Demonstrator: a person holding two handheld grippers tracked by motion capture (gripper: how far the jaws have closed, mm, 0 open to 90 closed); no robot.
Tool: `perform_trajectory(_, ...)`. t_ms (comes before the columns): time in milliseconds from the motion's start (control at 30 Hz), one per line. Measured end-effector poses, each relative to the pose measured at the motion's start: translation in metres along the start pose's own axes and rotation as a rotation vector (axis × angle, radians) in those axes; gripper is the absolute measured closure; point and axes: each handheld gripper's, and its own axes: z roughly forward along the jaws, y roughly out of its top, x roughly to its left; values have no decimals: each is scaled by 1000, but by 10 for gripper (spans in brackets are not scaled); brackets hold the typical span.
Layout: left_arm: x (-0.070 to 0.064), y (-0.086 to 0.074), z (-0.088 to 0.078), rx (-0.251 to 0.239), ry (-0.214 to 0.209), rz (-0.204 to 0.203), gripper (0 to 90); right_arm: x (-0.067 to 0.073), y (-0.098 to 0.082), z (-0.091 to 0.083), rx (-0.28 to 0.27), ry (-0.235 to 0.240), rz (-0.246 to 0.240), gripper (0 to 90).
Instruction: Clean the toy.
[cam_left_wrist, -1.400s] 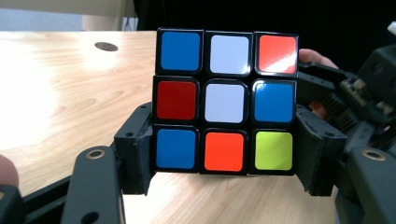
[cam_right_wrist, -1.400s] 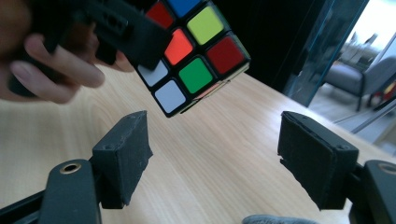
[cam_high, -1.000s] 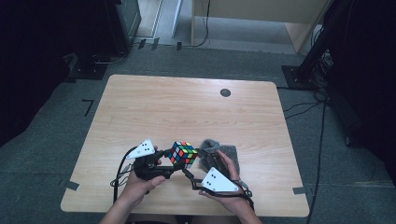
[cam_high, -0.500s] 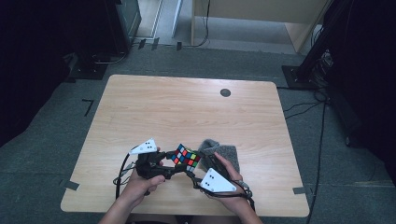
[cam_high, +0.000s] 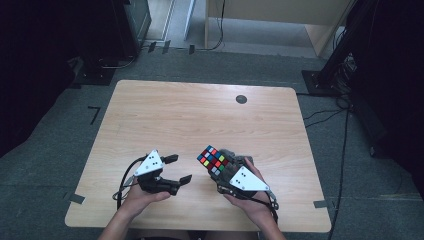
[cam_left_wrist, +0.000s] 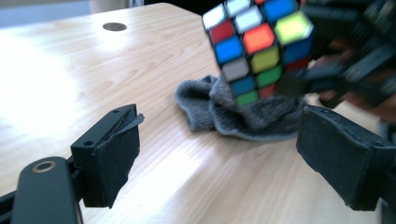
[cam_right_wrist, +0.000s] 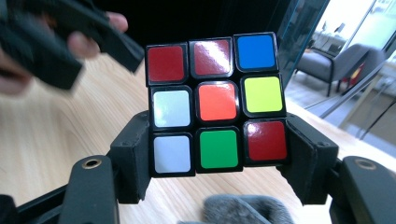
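I'm looking down on the wooden bench (cam_high: 200, 115), bare but for a small dark round disc (cam_high: 241, 99) near its far edge. Toward the near edge, my right gripper (cam_high: 222, 172) has its jaws clamped on the bottom row of the puzzle cube (cam_high: 213, 160), pads pressing on both sides, and the cube is lifted off the bench, tilted. Just under it a crumpled grey cloth (cam_left_wrist: 243, 114) lies on the wood. My left gripper (cam_high: 177, 169) sits apart to the left, jaws just opening, spread wide with nothing between them, aimed toward the cube.
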Motion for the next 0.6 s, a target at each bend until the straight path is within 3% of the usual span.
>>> perform_trajectory(67, -6, 0, 2, 8, 25, 66, 137, 1, 4, -1, -6, 18, 39, 345)
perform_trajectory(300, -21, -2, 5, 6, 71, 207, 140, 6, 20, -4, 29, 81, 208, 345)
perform_trajectory(600, -39, -6, 13, 3, 170, 376, 143, 15, 32, -2, 101, 121, 320, 345)
